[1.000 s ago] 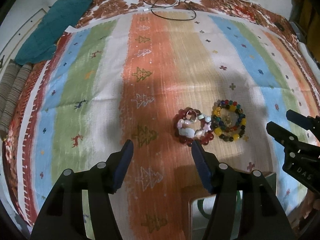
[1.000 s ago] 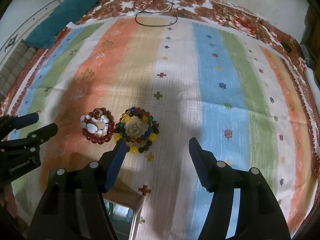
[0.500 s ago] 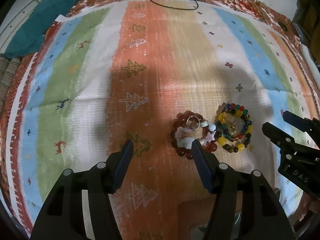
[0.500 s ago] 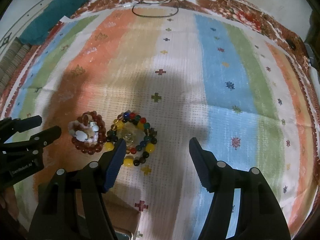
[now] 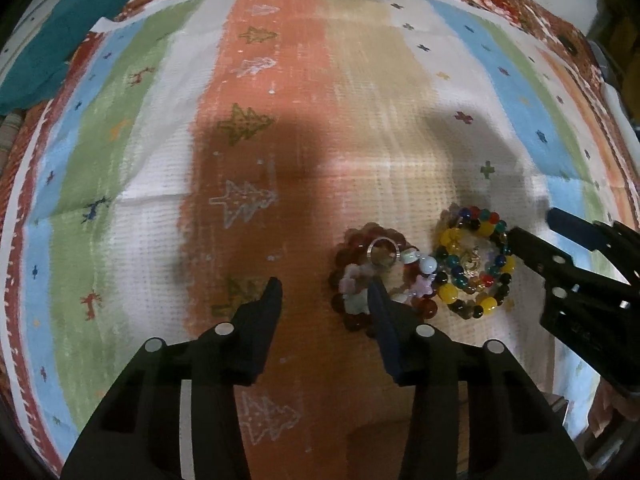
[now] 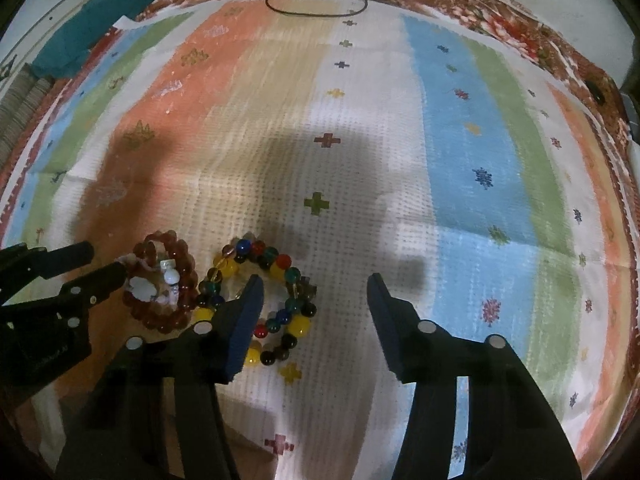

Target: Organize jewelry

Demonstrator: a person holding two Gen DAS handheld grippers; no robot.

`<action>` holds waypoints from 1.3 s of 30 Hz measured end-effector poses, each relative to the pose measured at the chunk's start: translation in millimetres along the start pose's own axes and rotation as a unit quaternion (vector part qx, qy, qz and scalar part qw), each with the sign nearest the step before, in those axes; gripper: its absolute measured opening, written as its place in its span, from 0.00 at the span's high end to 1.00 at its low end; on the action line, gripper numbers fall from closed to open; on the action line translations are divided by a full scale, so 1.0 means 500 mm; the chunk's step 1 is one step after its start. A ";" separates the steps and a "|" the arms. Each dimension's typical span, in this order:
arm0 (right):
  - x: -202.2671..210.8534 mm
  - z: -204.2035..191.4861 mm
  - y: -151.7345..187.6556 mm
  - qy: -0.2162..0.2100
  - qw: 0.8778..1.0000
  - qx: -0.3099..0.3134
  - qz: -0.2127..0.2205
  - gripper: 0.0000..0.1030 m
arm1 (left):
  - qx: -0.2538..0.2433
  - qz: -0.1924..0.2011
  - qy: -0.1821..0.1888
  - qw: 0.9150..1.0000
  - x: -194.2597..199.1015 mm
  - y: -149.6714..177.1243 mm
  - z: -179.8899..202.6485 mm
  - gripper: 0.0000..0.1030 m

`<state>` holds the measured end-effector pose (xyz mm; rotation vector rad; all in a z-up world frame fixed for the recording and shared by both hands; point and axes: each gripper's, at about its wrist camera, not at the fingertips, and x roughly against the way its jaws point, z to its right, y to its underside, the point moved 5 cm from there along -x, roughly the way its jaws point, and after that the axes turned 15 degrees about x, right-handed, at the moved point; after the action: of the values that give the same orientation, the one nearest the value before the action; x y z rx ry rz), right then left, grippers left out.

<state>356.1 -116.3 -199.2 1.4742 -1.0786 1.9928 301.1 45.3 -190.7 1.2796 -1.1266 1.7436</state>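
Observation:
A dark red bead bracelet (image 5: 352,316) lies on the striped cloth (image 5: 280,120), with a silver ring (image 5: 383,249) and pale charm beads (image 5: 424,266) inside it. A multicoloured bead bracelet (image 5: 486,228) lies just right of it, around a small gold piece (image 5: 472,260). My left gripper (image 5: 326,292) is open; its right finger reaches over the red bracelet. My right gripper (image 6: 314,288) is open; its left finger lies over the multicoloured bracelet (image 6: 280,262). The red bracelet (image 6: 180,276) sits left of that.
A black cable (image 6: 316,4) loops at the cloth's far edge. A teal cloth (image 5: 60,36) lies far left. A floral brown border (image 6: 500,8) rims the cloth. The edge of a wooden box (image 5: 400,440) shows near the bottom, between the grippers.
Both grippers have moved forward and down toward the bracelets. The left one's right finger now overlaps the red bracelet; the right one's left finger now overlaps the multicoloured one. Both stay open.

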 end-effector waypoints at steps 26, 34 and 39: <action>0.019 -0.021 -0.012 -0.020 0.999 0.021 0.021 0.90 | -0.016 0.015 0.028 0.999 0.044 -0.001 0.035 0.93; 0.070 -0.019 -0.005 -0.025 0.999 0.012 0.045 0.91 | -0.023 0.034 0.040 0.998 0.087 0.009 0.052 0.93; 0.100 -0.018 -0.002 -0.030 0.998 0.003 0.060 0.91 | -0.025 0.044 0.040 0.998 0.104 0.015 0.056 0.93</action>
<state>334.3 -113.6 -153.4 1.5144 -1.2142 2.0463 290.4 18.5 -138.8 1.1365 -1.1875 1.8026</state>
